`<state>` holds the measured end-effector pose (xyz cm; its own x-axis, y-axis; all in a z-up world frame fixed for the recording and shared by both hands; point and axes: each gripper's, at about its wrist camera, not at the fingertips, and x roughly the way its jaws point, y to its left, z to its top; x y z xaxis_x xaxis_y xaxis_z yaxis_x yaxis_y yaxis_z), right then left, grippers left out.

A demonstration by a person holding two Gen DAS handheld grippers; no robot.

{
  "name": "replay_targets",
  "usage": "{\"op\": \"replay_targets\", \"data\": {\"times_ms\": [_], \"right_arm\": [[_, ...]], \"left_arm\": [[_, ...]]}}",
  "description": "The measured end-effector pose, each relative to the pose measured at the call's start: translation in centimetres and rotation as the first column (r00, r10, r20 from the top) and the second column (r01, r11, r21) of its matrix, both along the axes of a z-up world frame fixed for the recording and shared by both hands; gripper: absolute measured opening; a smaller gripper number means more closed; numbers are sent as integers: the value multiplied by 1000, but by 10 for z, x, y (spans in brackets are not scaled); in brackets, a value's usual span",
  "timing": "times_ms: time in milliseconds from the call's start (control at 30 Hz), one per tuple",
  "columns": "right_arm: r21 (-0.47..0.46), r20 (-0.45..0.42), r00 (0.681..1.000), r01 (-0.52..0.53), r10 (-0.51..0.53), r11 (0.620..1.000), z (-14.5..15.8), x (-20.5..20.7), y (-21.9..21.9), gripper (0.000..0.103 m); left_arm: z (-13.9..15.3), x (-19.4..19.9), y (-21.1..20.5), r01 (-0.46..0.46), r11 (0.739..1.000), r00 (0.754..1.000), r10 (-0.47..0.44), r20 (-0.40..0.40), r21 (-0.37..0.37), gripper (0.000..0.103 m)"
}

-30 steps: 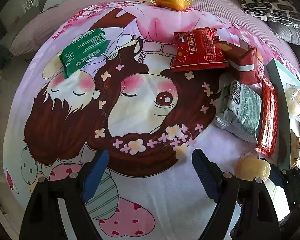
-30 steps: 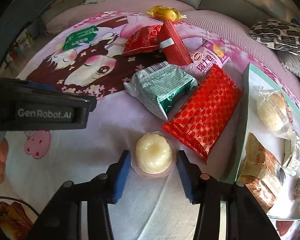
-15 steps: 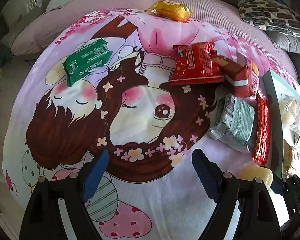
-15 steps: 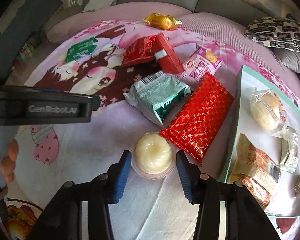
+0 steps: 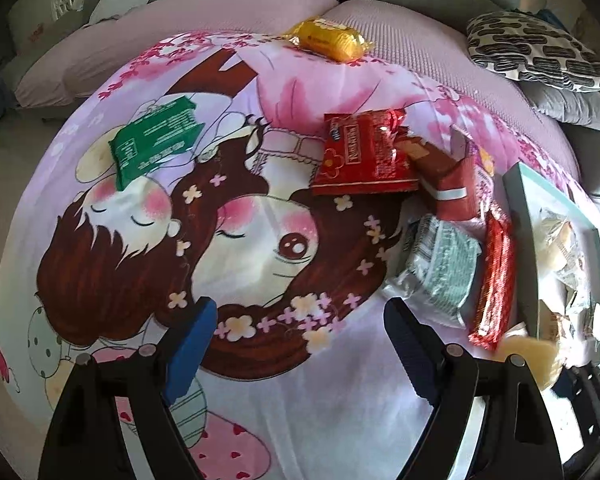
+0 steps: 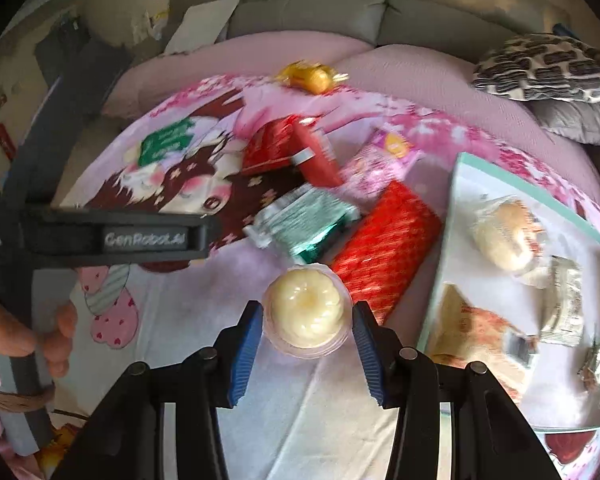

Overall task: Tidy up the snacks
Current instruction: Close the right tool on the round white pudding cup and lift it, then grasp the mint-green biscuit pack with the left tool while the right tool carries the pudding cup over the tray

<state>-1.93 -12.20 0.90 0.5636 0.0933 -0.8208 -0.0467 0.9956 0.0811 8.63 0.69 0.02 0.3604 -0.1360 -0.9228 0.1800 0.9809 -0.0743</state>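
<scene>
My right gripper (image 6: 306, 346) has just lifted the jelly cup (image 6: 306, 312), pinched between its fingers, off the blanket (image 6: 172, 320) beside the tray's (image 6: 440, 280) near edge, ready to drop in, while my left gripper (image 5: 298, 350) hangs wide open, empty.

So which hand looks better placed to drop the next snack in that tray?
The right: its tool already grips the jelly cup, beside the tray. The left tool is open, holding nothing.

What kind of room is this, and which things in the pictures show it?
Probably a living room at home. A grey sofa with a patterned cushion stands behind, and a cartoon-printed cloth covers a soft, rounded seat. Packaged snacks lie on the cloth, beside a tray.
</scene>
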Motion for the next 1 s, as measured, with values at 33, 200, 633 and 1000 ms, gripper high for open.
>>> {"op": "replay_targets", "data": {"times_ms": [33, 200, 633, 1000], "right_arm": [[0, 7, 1000, 20, -20, 1000, 2, -1, -6, 49], [-10, 35, 987, 159, -158, 987, 13, -9, -48, 49], [18, 40, 944, 326, -326, 945, 18, -23, -107, 49], [30, 35, 943, 331, -331, 943, 15, -23, -110, 49]], "left_arm": [[1, 0, -2, 4, 1000, 1000, -4, 0, -13, 86], [3, 0, -20, 37, 997, 999, -36, 19, -67, 86], [-10, -2, -77, 213, 976, 977, -211, 38, -54, 84], [-31, 8, -85, 212, 977, 977, -212, 4, -28, 72]]}}
